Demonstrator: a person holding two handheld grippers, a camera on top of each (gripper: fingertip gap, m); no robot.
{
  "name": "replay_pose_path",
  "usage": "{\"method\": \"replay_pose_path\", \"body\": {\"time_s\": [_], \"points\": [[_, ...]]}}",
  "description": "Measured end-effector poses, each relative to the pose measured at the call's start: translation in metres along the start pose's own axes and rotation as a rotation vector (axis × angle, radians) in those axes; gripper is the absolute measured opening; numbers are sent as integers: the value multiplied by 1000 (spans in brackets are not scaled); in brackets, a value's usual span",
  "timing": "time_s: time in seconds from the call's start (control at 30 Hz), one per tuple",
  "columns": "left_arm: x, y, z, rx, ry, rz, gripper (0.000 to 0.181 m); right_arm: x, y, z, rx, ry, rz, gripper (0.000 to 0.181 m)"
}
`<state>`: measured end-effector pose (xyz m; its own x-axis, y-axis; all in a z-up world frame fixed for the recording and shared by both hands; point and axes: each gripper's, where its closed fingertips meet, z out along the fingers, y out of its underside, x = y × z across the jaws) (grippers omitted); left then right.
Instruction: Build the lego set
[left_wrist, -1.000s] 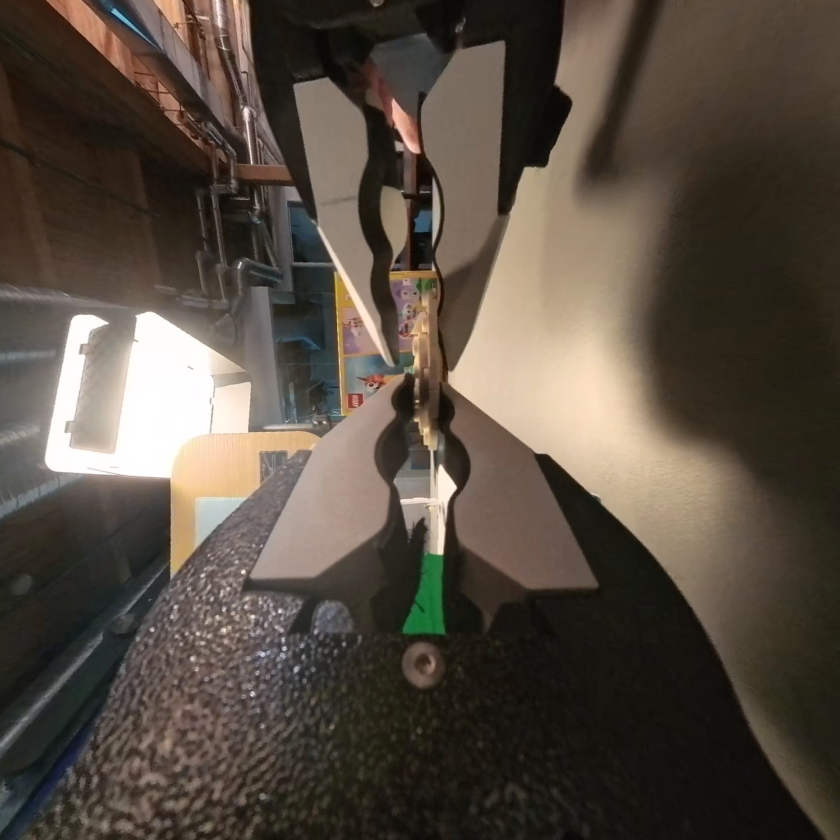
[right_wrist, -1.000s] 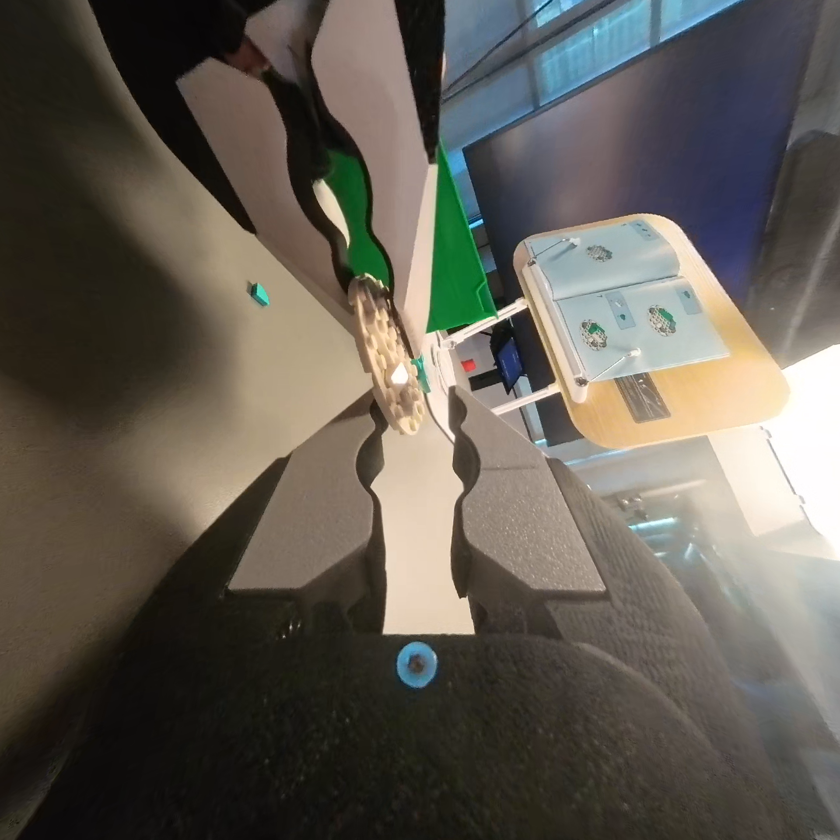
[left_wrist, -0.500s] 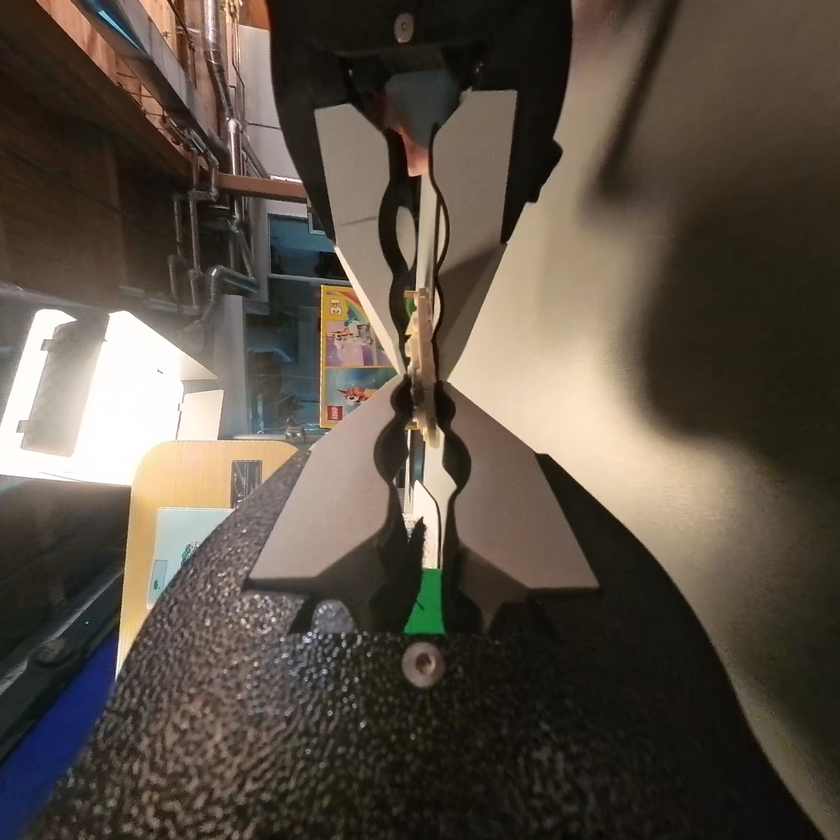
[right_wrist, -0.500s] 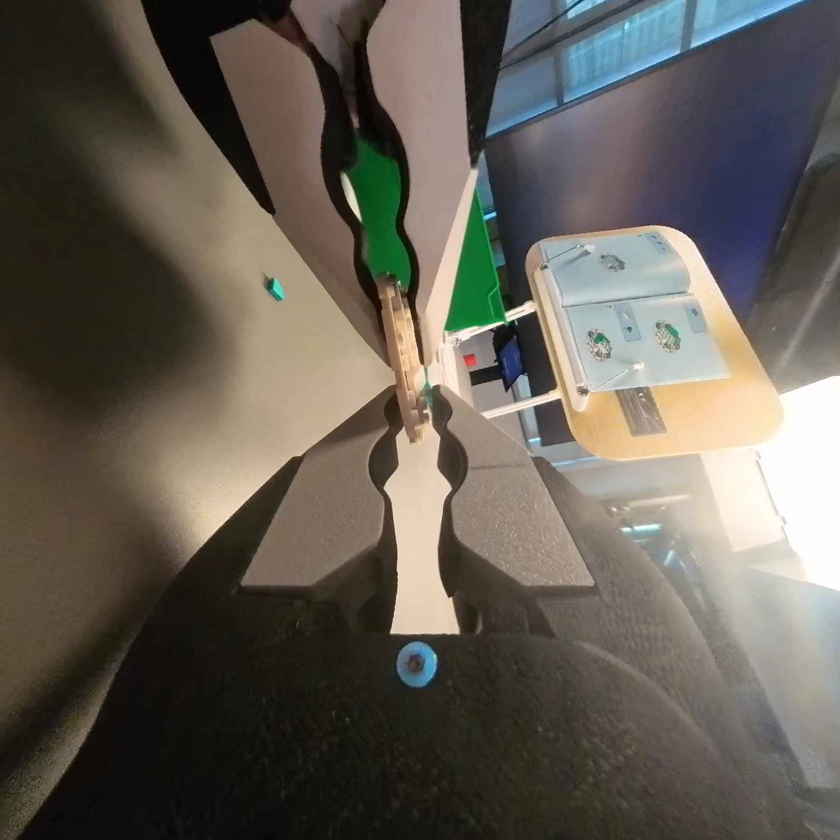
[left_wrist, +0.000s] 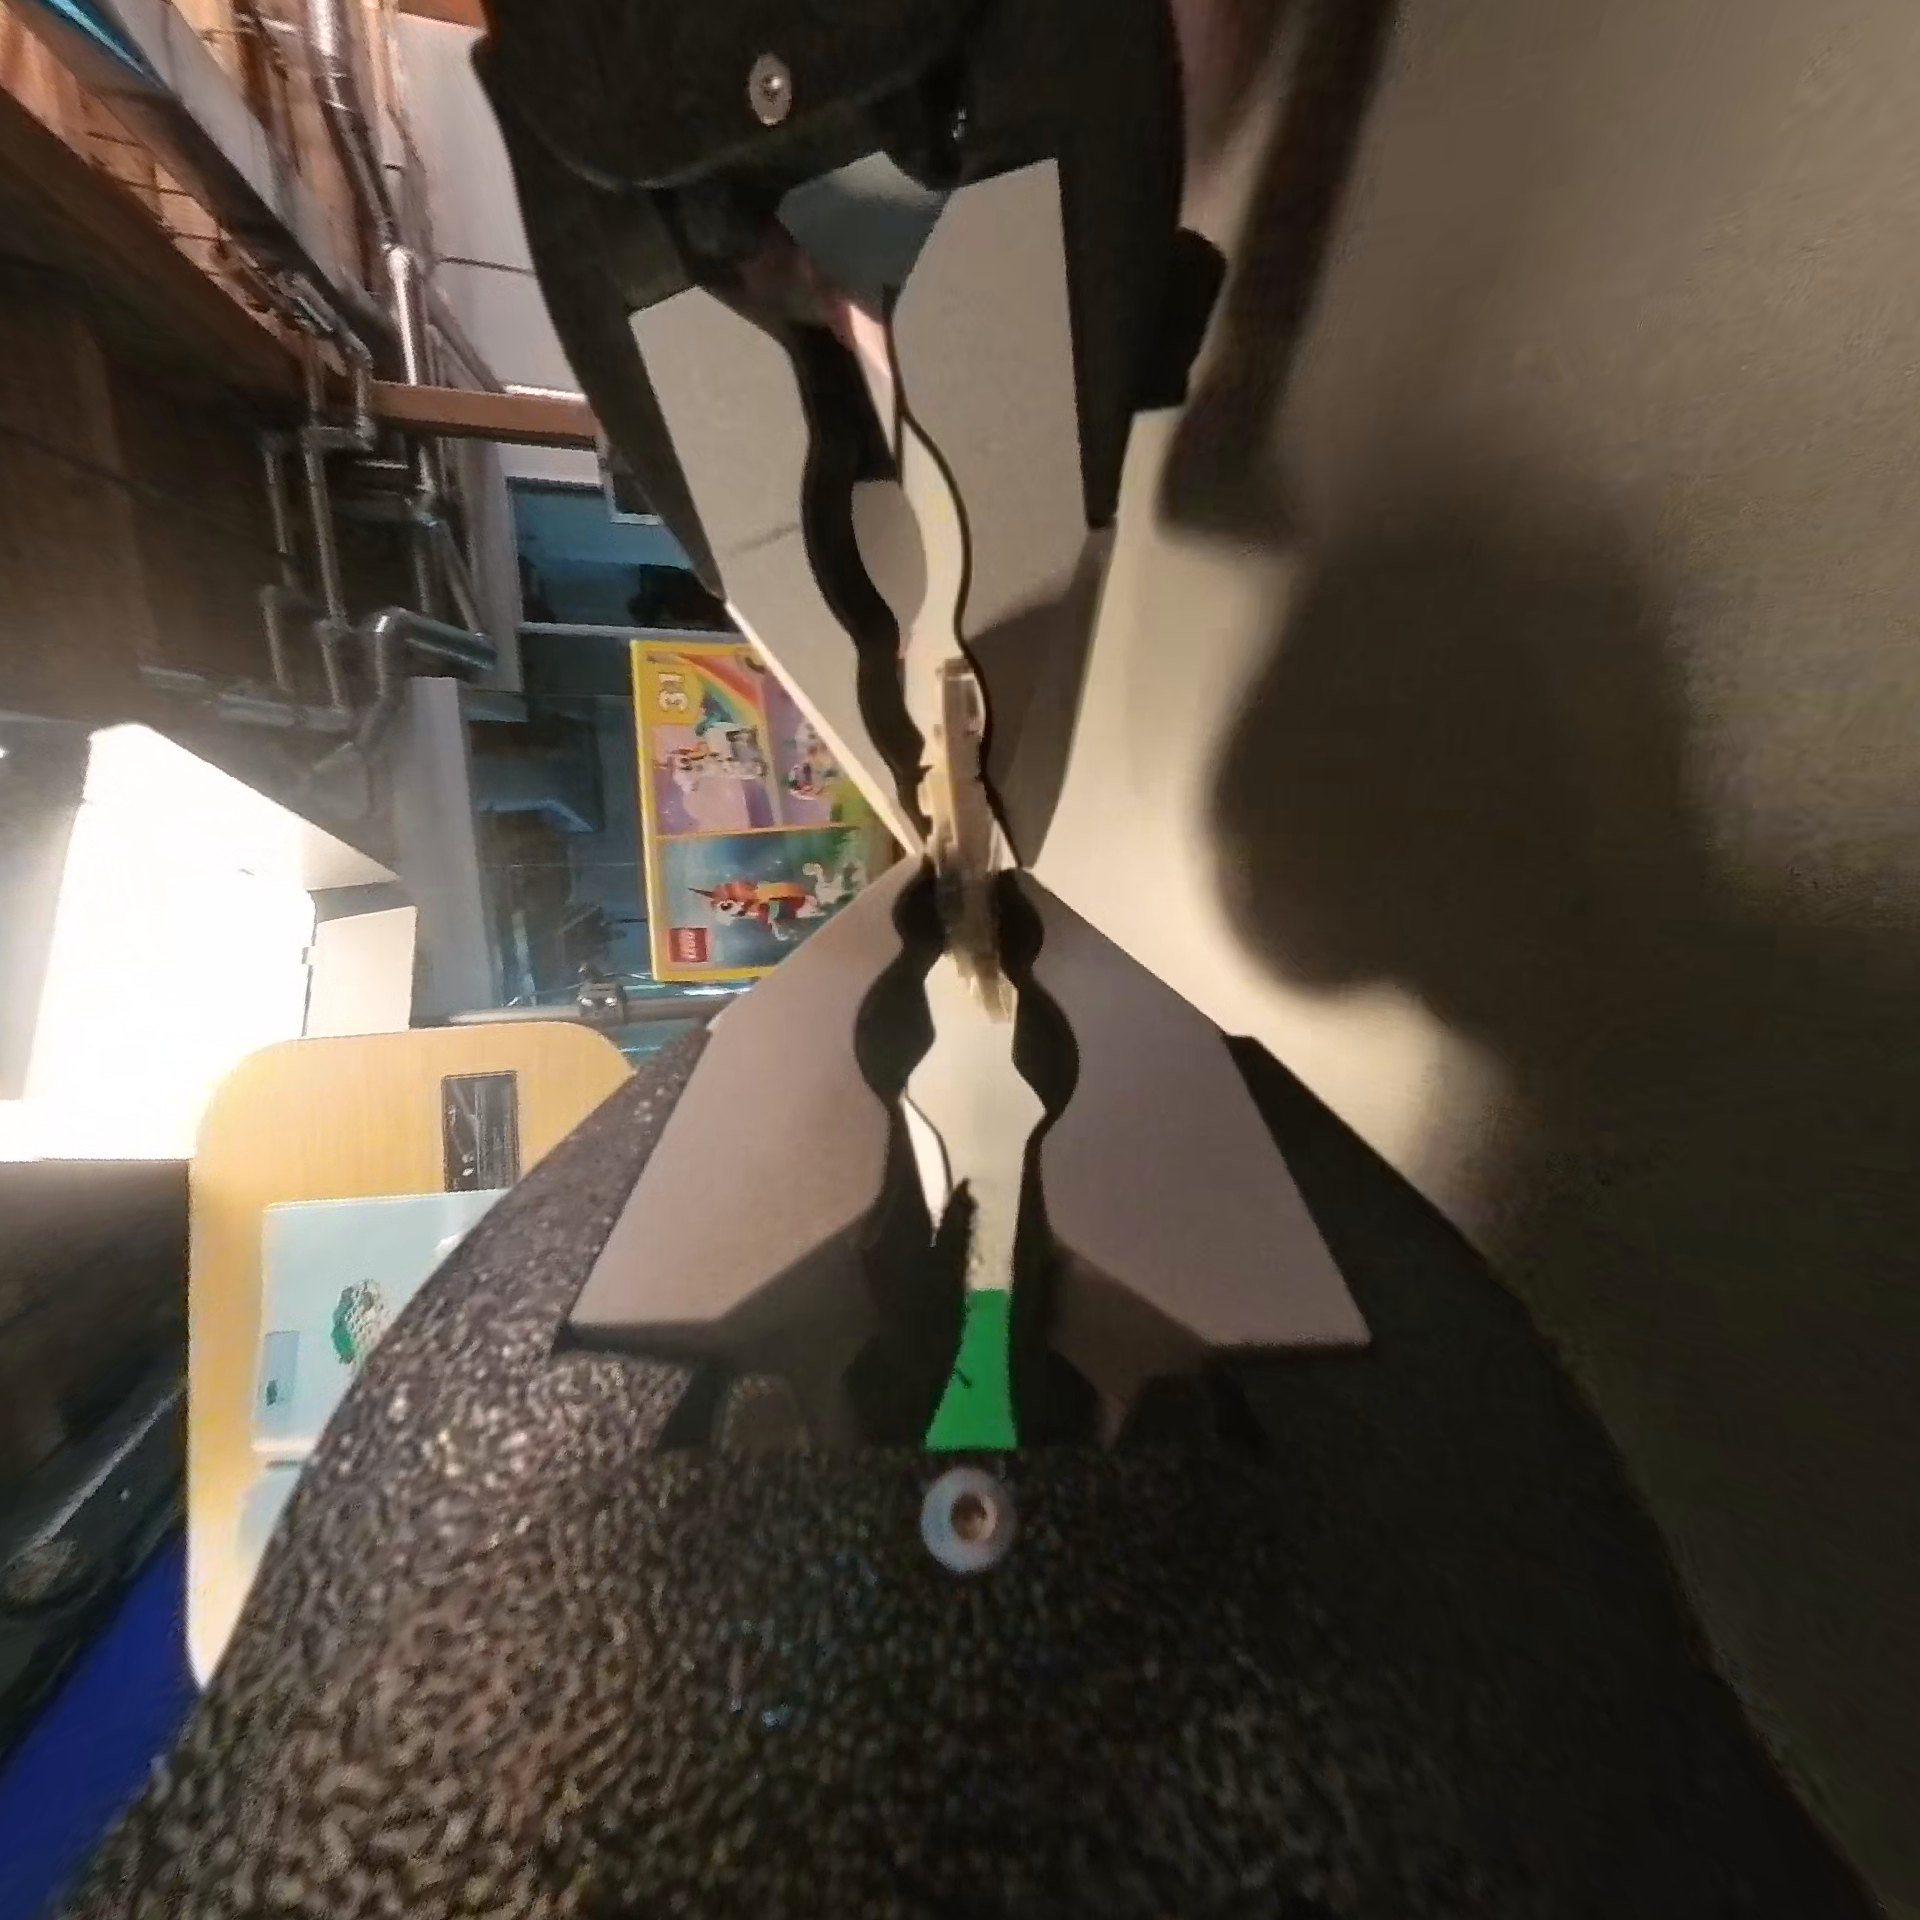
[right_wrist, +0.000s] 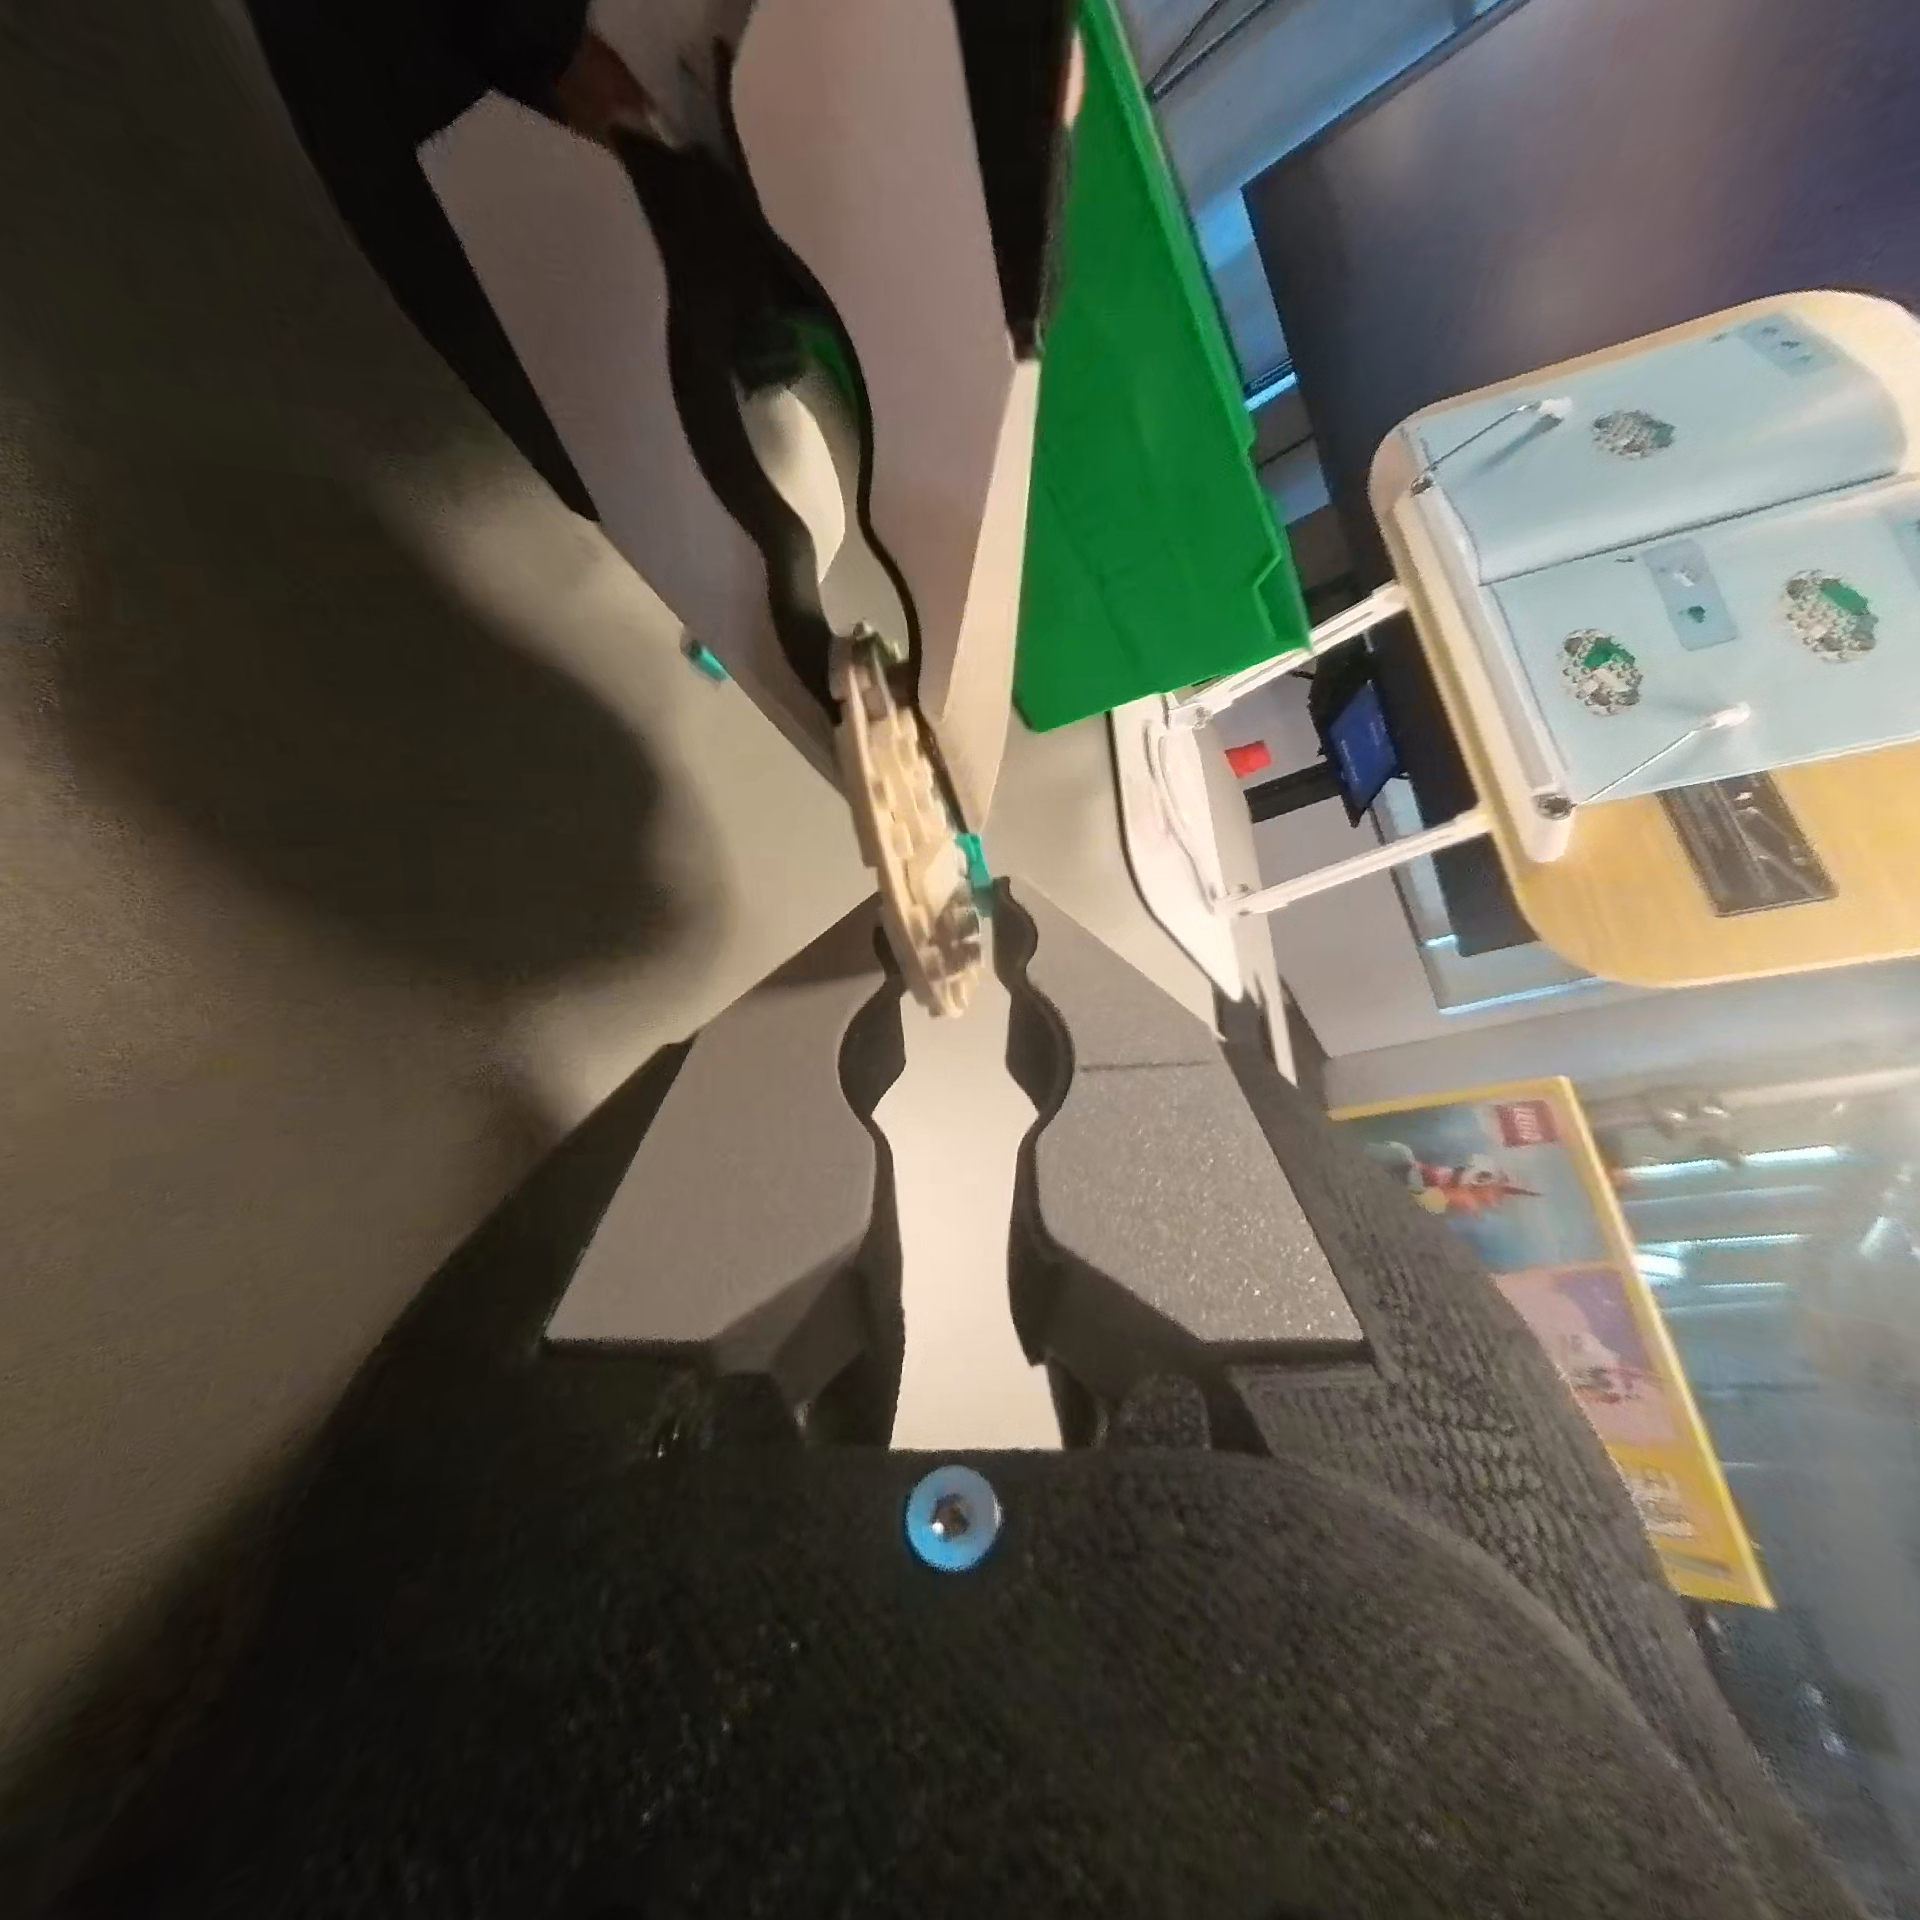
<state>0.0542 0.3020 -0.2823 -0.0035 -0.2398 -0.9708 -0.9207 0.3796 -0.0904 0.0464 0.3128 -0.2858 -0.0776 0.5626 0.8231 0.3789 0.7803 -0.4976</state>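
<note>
Two grippers meet tip to tip over the grey table (right_wrist: 312, 987), both on one tan round plate (right_wrist: 902, 821), which is held clear of the surface and seen almost edge-on. The left gripper (left_wrist: 961, 894) has its jaws drawn in narrow and clamps one edge of the plate. The right gripper (right_wrist: 945, 920) is also nearly closed about the opposite edge, with the plate's rim sitting between its fingertips, but whether they actually press on it I cannot tell. A small teal piece (right_wrist: 971, 854) sits on the plate's face, just beside the right gripper's fingertip. A second teal piece (right_wrist: 707, 662) lies loose on the table, apart from the plate. Beyond the grippers stands a green bin (right_wrist: 1132, 436); only its outer wall shows (whatever it holds is hidden from this angle). Near the bin an open instruction booklet (right_wrist: 1683, 540) rests clipped on a white stand against a wooden board (right_wrist: 1714, 914). The yellow-edged set box (left_wrist: 727, 810) stands closed at the far side of the table, so nothing of its contents shows either.
</note>
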Motion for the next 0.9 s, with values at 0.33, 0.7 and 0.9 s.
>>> {"method": "replay_pose_path", "body": {"time_s": [0.33, 0.7, 0.9], "points": [[2, 13, 2, -59, -17, 106, 6, 44, 31, -17, 75, -157, 918, 16], [14, 3, 1, -5, 36, 138, 6, 23, 73, 11, -163, -304, 666, 29], [11, 2, -1, -2, 26, 145, 6, 23, 73, 28, -82, -508, 669, 29]]}}
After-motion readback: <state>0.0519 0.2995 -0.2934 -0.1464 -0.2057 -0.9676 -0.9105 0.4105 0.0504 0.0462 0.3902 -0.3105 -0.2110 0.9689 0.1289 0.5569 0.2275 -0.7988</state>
